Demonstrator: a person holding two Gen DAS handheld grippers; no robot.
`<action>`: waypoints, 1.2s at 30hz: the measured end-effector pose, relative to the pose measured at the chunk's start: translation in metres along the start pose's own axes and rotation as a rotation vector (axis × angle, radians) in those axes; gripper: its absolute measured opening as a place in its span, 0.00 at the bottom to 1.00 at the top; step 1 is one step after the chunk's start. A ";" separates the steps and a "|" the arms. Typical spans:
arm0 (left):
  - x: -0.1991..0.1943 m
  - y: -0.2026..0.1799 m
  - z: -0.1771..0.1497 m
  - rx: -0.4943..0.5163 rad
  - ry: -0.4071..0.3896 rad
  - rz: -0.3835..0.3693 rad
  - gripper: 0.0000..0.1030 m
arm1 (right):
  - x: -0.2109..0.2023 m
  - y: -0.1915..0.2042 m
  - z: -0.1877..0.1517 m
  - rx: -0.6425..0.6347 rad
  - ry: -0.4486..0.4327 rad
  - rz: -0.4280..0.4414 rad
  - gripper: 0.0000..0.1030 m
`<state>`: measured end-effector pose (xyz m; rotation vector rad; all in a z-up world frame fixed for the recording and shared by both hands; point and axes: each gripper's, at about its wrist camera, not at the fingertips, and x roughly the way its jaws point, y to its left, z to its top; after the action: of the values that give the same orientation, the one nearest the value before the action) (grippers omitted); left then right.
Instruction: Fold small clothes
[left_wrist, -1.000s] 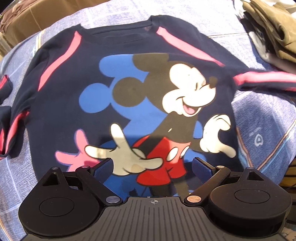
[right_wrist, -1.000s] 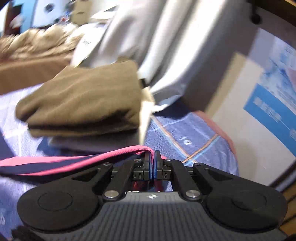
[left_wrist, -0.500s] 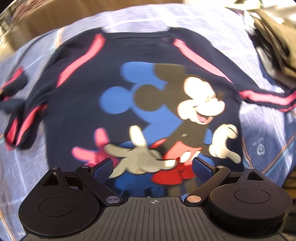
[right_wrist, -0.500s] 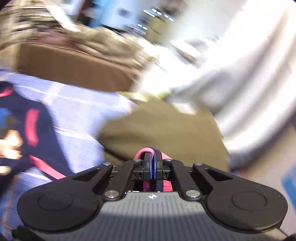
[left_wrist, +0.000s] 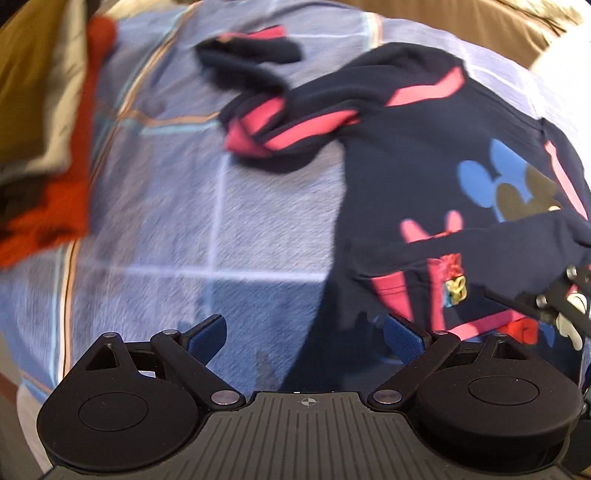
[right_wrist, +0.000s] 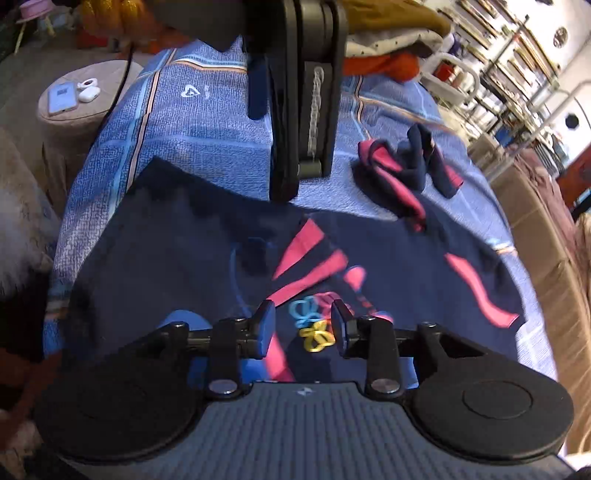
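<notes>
Blue checked blanket (left_wrist: 155, 206): right gripper (right_wrist: 303, 328) jaws opening, sleeve (right_wrist: 306, 258) now dropped across sweatshirt (right_wrist: 166, 236) front. Left gripper (left_wrist: 304, 334) released, empty. First fold placed.

I see a bed under a blue plaid blanket (right_wrist: 207, 122) filling both views, sunlit in patches. At ten o'clock in the right view stands a round beige stool (right_wrist: 74, 122) carrying a phone (right_wrist: 62, 99) and a white earbud case (right_wrist: 89, 95). At one to two o'clock, crowded bookshelves (right_wrist: 517, 74) climb a bright wall. At three o'clock a brown upholstered edge (right_wrist: 535, 221) borders the bed.
</notes>
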<state>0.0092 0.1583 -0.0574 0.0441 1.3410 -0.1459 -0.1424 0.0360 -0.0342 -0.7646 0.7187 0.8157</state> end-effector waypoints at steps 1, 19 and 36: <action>0.002 0.003 -0.003 -0.008 0.002 -0.011 1.00 | -0.006 -0.002 -0.005 0.044 -0.008 0.012 0.38; 0.062 -0.068 0.024 0.073 0.065 -0.002 1.00 | -0.146 -0.126 -0.271 1.622 0.061 -0.403 0.67; -0.004 -0.016 -0.013 0.011 -0.017 0.014 0.57 | -0.130 -0.107 -0.299 2.301 -0.331 -0.145 0.10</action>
<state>-0.0059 0.1439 -0.0559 0.0613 1.3222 -0.1418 -0.1943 -0.3024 -0.0553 1.3476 0.7851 -0.3386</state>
